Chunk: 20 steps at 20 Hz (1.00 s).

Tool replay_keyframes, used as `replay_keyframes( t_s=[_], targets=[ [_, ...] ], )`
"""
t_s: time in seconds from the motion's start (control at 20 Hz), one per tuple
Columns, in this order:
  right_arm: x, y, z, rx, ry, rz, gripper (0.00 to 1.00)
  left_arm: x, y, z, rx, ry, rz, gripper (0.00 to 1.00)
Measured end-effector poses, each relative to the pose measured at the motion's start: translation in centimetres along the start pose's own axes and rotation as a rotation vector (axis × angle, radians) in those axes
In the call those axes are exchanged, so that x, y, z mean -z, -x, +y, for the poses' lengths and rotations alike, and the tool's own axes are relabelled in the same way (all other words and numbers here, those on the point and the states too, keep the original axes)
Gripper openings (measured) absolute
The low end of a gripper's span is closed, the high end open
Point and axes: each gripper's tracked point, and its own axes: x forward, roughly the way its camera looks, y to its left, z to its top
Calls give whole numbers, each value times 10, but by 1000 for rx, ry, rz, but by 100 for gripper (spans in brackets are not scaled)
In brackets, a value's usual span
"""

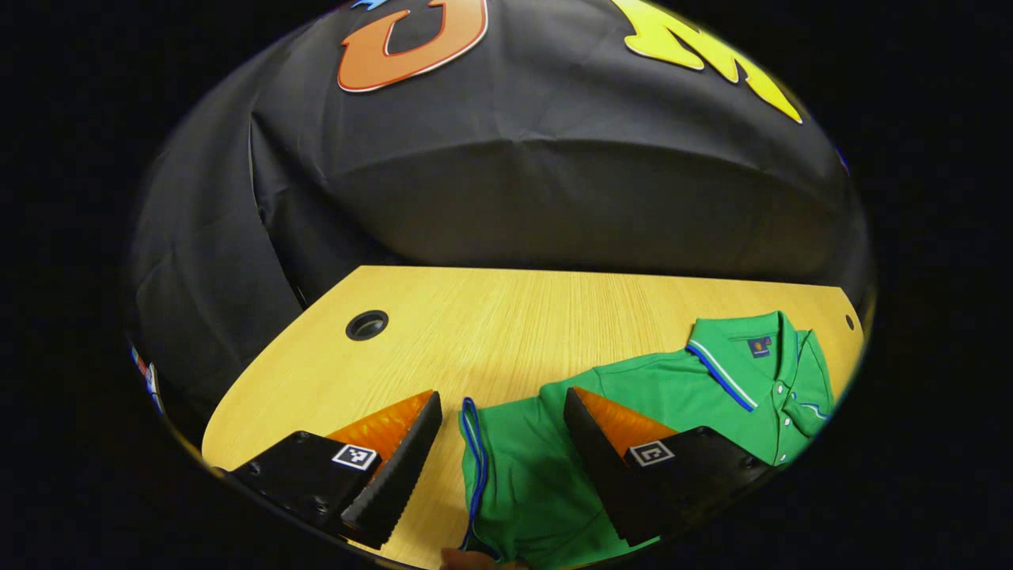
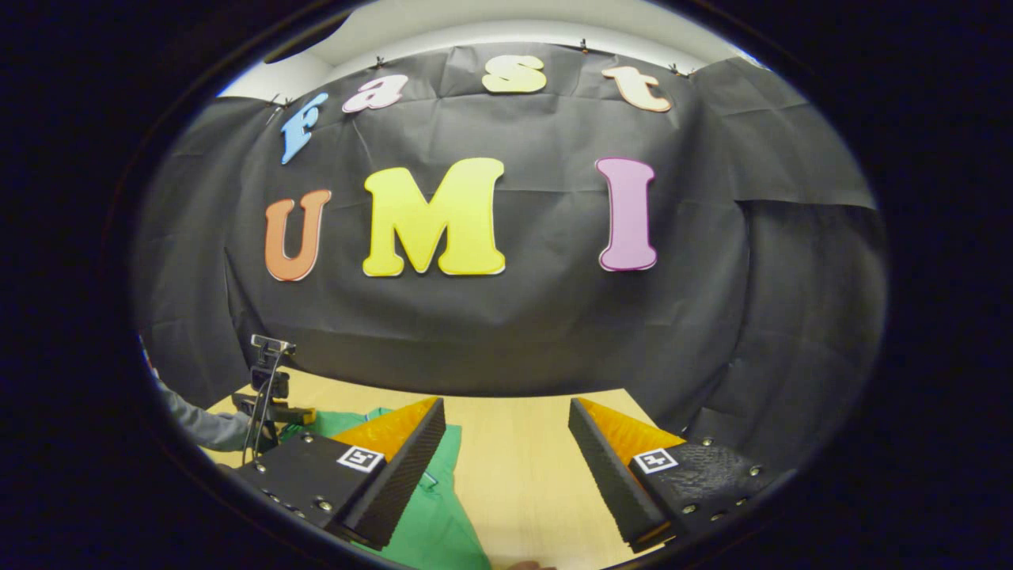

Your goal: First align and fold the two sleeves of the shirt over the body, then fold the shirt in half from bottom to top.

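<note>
The green shirt lies flat near the tabletop's right edge. Left gripper and right gripper both stand wide open, holding nothing.

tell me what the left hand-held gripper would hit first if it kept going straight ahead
Probably the shirt: its blue-trimmed sleeve edge lies between the open fingers of the left hand-held gripper. Beyond that, bare table. Depth is unclear.

One shirt, one table, two tools, left and right
</note>
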Motion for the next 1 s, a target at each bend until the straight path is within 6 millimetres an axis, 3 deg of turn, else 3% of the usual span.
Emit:
replay_keyframes(
  t_s=[0.35,0.55,0.65,0.7,0.8,1.0],
  targets=[
    [2,4,-3,2,5,24,97,6,-6,-6,39,-5,23,99],
    [4,4,1,-11,-2,42,98,7,-8,-30,142,-68,51,60],
    [3,5,1,-13,7,44,98,6,-9,-25,122,-58,42,24],
    [1,6,0,-12,10,41,98,5,-10,-26,118,-24,30,12],
    [-2,8,-2,-9,15,39,98,4,-7,-24,105,22,26,5],
    [-1,10,-5,-4,11,46,98,5,-5,-27,92,17,31,3]
  ],
)
